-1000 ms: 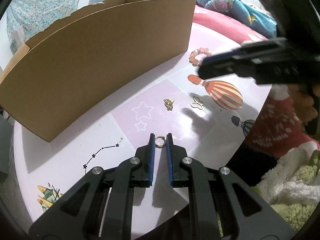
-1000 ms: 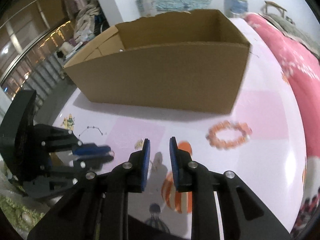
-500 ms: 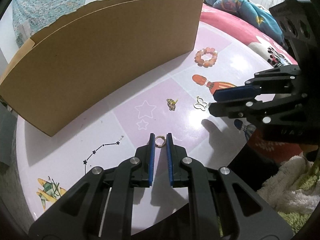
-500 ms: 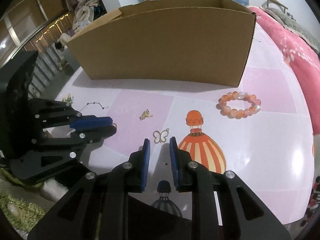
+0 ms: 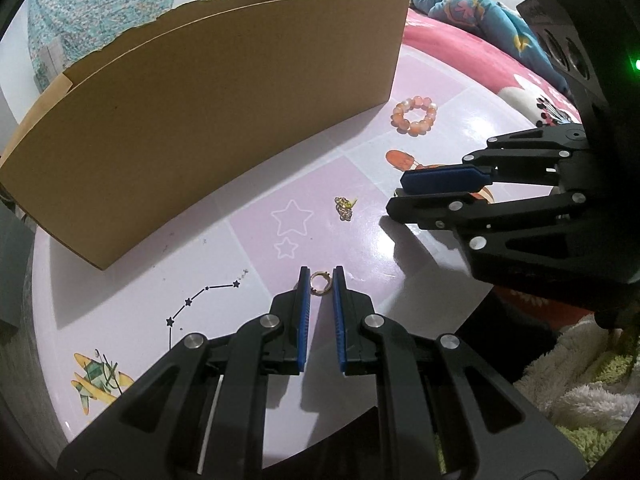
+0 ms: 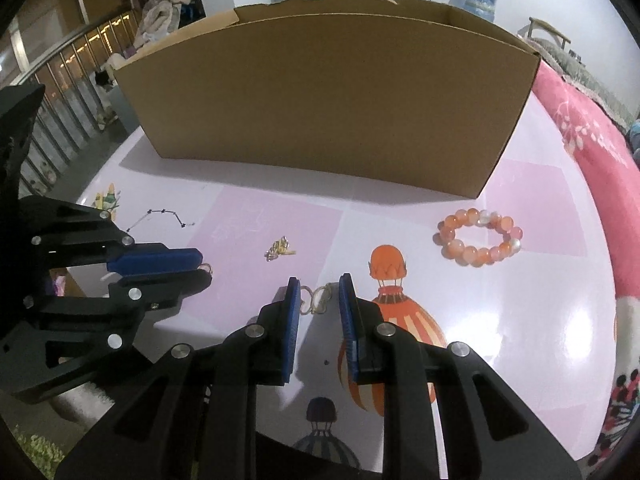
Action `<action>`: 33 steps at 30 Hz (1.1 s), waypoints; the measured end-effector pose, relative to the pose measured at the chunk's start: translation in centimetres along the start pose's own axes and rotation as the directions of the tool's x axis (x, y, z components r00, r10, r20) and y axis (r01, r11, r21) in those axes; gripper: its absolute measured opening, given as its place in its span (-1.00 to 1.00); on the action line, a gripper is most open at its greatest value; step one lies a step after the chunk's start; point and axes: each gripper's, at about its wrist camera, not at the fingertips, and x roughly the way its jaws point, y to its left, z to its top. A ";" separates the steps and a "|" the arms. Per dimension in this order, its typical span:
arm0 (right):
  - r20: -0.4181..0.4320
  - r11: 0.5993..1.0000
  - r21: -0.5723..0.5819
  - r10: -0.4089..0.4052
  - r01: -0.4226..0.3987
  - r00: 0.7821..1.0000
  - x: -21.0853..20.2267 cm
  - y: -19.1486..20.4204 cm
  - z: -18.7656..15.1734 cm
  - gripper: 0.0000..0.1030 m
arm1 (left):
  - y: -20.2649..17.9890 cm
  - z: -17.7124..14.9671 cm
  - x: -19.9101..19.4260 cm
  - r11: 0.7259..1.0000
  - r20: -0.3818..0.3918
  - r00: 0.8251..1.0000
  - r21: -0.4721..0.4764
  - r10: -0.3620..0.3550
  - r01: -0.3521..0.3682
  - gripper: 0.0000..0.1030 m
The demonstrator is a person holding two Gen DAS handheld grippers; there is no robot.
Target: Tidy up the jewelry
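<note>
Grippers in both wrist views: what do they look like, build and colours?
Both the left gripper and the right gripper are matte black linkage frames with triangular cut-outs and silver pivot pins. Each carries two flat blue finger pads. The right gripper's black housing shows a green light.

A pink table (image 6: pixel 520 184) printed with balloons and stars stands beside a bed with a pink blanket (image 6: pixel 592 136) at three o'clock; a railing (image 6: pixel 60 92) lit by small lamps runs at ten o'clock.
</note>
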 end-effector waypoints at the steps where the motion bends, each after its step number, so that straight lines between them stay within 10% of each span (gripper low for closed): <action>1: -0.002 1.000 -0.010 -0.013 0.013 1.000 0.1 0.3 0.0 -0.61 | 0.1 0.0 0.0 1.000 0.000 1.000 -0.002 -0.001 0.001 -0.80; 33: 0.003 0.999 0.034 0.025 -0.026 1.000 -1.3 -0.6 0.0 -0.91 | 0.5 -0.1 -0.4 1.000 0.016 1.000 -0.007 -0.005 0.005 -0.81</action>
